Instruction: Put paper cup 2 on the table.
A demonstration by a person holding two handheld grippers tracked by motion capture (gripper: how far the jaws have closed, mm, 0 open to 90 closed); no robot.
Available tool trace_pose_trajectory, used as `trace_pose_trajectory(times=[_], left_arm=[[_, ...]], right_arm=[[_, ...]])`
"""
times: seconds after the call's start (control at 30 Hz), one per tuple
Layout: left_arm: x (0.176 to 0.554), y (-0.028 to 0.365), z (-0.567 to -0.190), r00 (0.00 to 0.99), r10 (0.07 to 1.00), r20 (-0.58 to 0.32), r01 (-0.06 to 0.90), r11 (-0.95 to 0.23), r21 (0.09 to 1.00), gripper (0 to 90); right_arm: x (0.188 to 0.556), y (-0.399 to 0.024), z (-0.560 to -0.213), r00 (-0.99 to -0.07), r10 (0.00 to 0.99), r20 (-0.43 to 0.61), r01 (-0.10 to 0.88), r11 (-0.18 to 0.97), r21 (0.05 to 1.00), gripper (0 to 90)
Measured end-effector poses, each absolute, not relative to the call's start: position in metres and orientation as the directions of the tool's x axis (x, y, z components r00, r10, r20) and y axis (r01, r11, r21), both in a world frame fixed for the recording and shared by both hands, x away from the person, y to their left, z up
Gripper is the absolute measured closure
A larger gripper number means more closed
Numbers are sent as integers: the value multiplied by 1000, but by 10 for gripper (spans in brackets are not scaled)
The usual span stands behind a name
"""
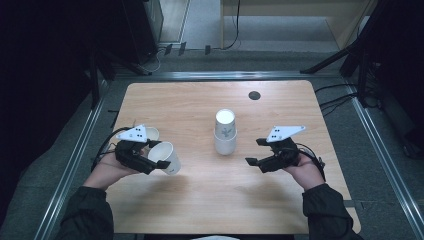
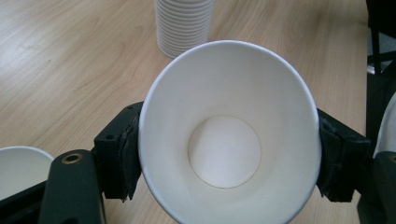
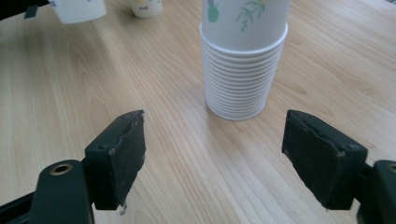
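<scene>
The left gripper (image 1: pixel 150 162) holds a paper cup (image 1: pixel 165 157) by its wall, tilted, at the table's (image 1: pixel 200 200) left — light, thin-walled, easily crushed, so a gentle pinch just below the stiffer rim suits it. The right gripper (image 1: pixel 256 152) hangs with jaws wide and empty, facing the cup stack (image 1: pixel 225 132) at mid-table. Another cup (image 1: pixel 151 133) stands just behind the left gripper — easy to knock over.
</scene>
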State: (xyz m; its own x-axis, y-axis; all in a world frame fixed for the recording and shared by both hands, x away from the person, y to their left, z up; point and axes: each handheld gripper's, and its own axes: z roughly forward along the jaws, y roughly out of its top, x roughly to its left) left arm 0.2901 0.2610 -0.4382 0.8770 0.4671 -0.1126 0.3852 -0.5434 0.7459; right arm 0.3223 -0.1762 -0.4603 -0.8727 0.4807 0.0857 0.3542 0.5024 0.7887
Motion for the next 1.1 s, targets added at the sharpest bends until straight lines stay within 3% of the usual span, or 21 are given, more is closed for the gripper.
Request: trace_pose_trajectory(times=[0.37, 1.1], left_arm=[[291, 279, -445, 882, 456, -120, 387, -557, 735, 236], [297, 310, -471, 836, 537, -108, 473, -608, 638, 226]], right_arm=[[327, -185, -463, -854, 513, 91, 381, 495, 781, 218], [327, -187, -464, -845, 527, 88, 391, 499, 773, 218]])
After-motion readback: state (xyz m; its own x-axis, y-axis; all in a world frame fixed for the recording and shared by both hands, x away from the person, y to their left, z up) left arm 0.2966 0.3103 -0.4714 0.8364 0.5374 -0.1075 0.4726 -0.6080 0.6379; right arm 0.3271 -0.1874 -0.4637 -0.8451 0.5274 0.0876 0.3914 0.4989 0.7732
